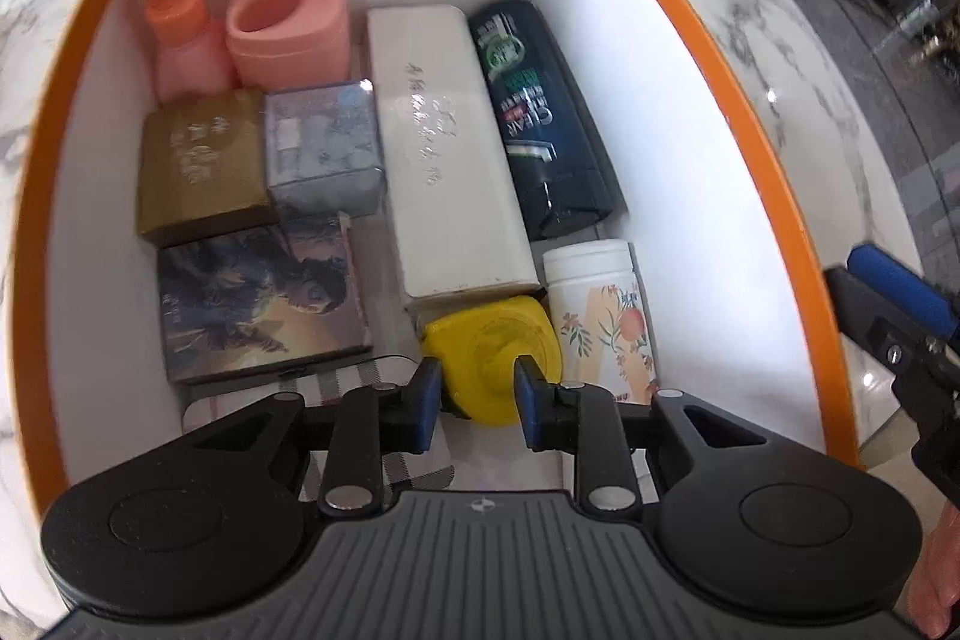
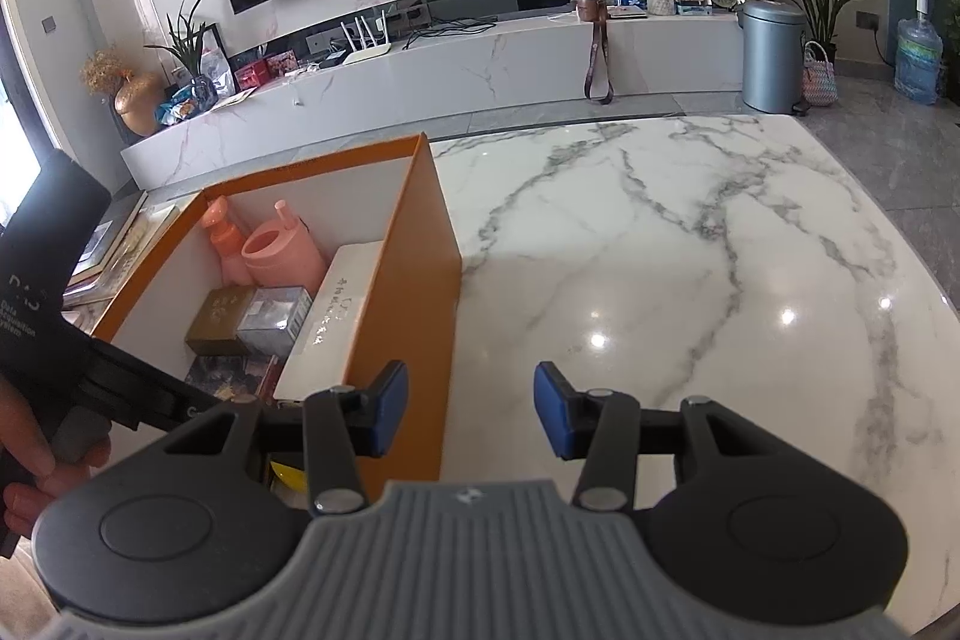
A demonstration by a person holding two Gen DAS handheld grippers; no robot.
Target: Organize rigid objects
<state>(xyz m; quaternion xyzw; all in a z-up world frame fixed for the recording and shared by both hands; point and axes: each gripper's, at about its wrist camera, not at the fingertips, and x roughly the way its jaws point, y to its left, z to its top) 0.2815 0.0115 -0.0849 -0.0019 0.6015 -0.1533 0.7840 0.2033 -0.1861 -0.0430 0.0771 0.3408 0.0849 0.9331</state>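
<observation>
Over orange box (image 1: 714, 58): L gripper (image 1: 477, 397) straddles yellow tape measure (image 1: 498, 352), grip unclear; R gripper (image 2: 471, 415) released.

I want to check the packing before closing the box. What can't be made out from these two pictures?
- Left wrist view: whether the left gripper grips the yellow item; its pads hide any contact.
- Left wrist view: the striped item, covered by the gripper.
- Right wrist view: the box wall hides the dark bottle.
</observation>
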